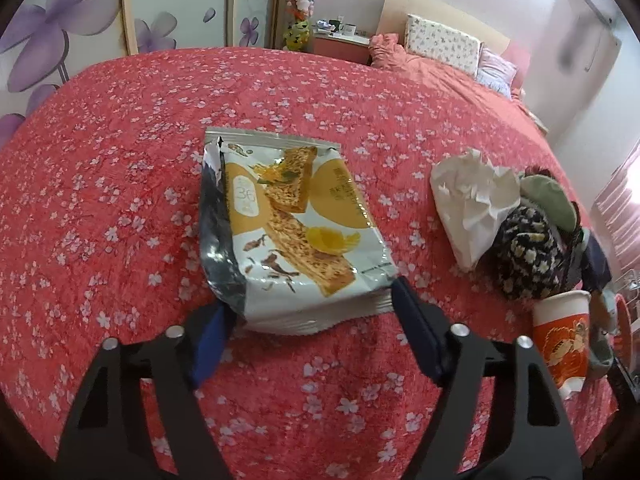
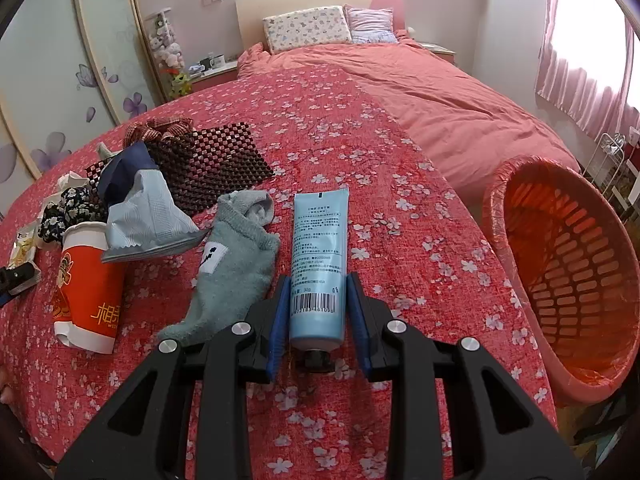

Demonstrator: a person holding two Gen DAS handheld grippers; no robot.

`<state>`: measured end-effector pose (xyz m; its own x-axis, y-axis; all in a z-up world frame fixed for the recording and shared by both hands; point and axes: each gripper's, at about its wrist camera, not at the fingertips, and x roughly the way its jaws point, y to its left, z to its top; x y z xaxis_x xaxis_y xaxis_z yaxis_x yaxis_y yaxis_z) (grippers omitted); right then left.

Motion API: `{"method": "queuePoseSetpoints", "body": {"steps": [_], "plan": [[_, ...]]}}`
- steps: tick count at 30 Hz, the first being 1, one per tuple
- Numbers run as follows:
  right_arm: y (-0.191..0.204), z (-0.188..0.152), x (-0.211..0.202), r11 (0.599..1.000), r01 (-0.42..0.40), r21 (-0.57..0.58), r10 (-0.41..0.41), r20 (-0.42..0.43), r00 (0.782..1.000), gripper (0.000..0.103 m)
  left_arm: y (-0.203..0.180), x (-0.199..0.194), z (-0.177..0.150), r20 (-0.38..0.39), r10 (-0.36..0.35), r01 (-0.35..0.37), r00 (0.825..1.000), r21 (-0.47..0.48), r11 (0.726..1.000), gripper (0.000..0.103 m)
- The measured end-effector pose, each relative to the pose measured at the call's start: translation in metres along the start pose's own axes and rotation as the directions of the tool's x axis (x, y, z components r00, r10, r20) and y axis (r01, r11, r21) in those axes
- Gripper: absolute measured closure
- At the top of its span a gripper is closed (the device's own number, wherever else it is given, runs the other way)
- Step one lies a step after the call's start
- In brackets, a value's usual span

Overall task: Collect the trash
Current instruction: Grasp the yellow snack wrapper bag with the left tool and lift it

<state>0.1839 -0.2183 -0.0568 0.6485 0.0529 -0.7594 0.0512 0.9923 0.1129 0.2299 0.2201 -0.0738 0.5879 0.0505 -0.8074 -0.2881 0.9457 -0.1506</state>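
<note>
In the left wrist view a torn snack wrapper point(image 1: 288, 224) lies flat on the red flowered bedspread point(image 1: 120, 160). My left gripper point(image 1: 310, 300) is open, its blue pads on either side of the wrapper's near edge. A crumpled white tissue point(image 1: 472, 204) and a red paper cup point(image 1: 562, 340) lie to the right. In the right wrist view my right gripper point(image 2: 316, 294) is closed around the lower end of a light blue tube point(image 2: 318, 256), pads touching both sides. An orange mesh basket point(image 2: 568, 280) lined with a bag stands at the right.
In the right wrist view a grey sock point(image 2: 232, 264), a pale blue packet point(image 2: 148, 220), the red paper cup point(image 2: 88, 284), a dark checked mat point(image 2: 216, 160) and flowered cloth point(image 2: 64, 212) lie left of the tube. Pillows point(image 2: 308, 28) are at the bed's head.
</note>
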Motion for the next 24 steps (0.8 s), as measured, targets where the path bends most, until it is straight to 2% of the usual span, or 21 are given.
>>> {"method": "queuePoseSetpoints", "body": {"steps": [3, 4, 5, 7, 15, 17, 21, 23, 24], "plan": [[0.001, 0.000, -0.001, 1.000, 0.001, 0.001, -0.001, 0.000, 1.000, 0.074, 0.004, 0.000, 0.001, 0.008, -0.018, 0.019, 1.000, -0.012, 1.000, 0.028], [0.002, -0.001, -0.001, 1.000, 0.002, -0.001, -0.002, 0.001, 1.000, 0.074, 0.008, 0.000, 0.001, 0.006, -0.022, 0.022, 1.000, -0.024, 0.999, 0.015], [0.000, -0.001, -0.001, 1.000, 0.000, 0.000, 0.000, 0.001, 1.000, 0.074, 0.010, 0.000, 0.000, 0.005, -0.022, 0.023, 1.000, -0.039, 0.999, 0.010], [-0.001, -0.001, -0.001, 1.000, 0.000, -0.001, 0.000, 0.002, 1.000, 0.074, 0.010, -0.003, 0.000, 0.009, -0.048, 0.048, 0.999, -0.064, 0.997, 0.010], [-0.001, -0.002, -0.001, 1.000, 0.001, -0.005, -0.001, 0.005, 1.000, 0.074, 0.024, -0.013, 0.003, 0.040, -0.049, 0.052, 0.998, -0.080, 0.995, 0.013], [0.000, -0.002, -0.001, 1.000, 0.004, -0.007, -0.004, 0.007, 1.000, 0.074, 0.026, -0.012, 0.006, 0.030, -0.051, 0.054, 0.998, -0.084, 0.995, 0.032], [0.002, -0.004, -0.001, 1.000, 0.006, -0.018, -0.006, 0.010, 1.000, 0.074, 0.023, -0.006, 0.008, 0.024, -0.049, 0.051, 0.999, -0.084, 0.995, 0.056], [0.002, -0.004, -0.002, 1.000, 0.002, -0.018, -0.002, 0.011, 1.000, 0.074, 0.022, -0.008, 0.008, 0.033, -0.048, 0.051, 0.998, -0.076, 0.996, 0.076], [0.001, -0.005, -0.002, 1.000, 0.000, -0.017, 0.001, 0.012, 1.000, 0.074, 0.023, -0.009, 0.008, 0.034, -0.053, 0.056, 0.998, -0.075, 0.996, 0.083]]}}
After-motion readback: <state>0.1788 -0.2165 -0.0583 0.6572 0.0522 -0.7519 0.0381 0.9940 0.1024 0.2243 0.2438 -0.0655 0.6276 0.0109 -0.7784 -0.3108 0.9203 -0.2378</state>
